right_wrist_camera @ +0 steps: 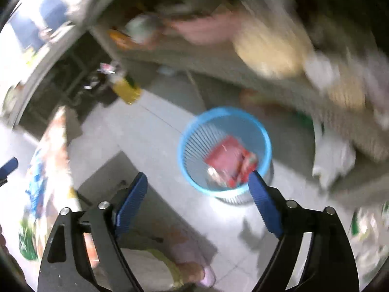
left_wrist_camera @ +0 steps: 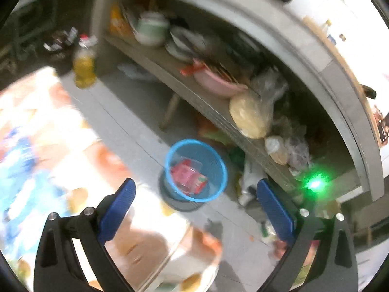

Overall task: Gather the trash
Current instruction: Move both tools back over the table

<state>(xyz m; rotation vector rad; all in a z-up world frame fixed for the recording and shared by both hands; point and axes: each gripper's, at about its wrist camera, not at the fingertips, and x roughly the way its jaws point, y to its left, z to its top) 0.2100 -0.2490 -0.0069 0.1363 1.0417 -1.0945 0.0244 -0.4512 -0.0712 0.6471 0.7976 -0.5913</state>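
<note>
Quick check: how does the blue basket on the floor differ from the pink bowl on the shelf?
The blue basket stands on the floor; the pink bowl sits on the shelf. The blue basket is deep with slatted walls; the pink bowl is shallow and solid. The blue basket holds a red wrapper; sticks lie across the pink bowl. Both are round and open-topped.

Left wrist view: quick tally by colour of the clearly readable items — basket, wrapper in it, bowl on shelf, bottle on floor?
Blue: 1, basket
Red: 1, wrapper inside the basket
Pink: 1, bowl on the shelf
Yellow: 1, bottle on the floor
Total: 4
</note>
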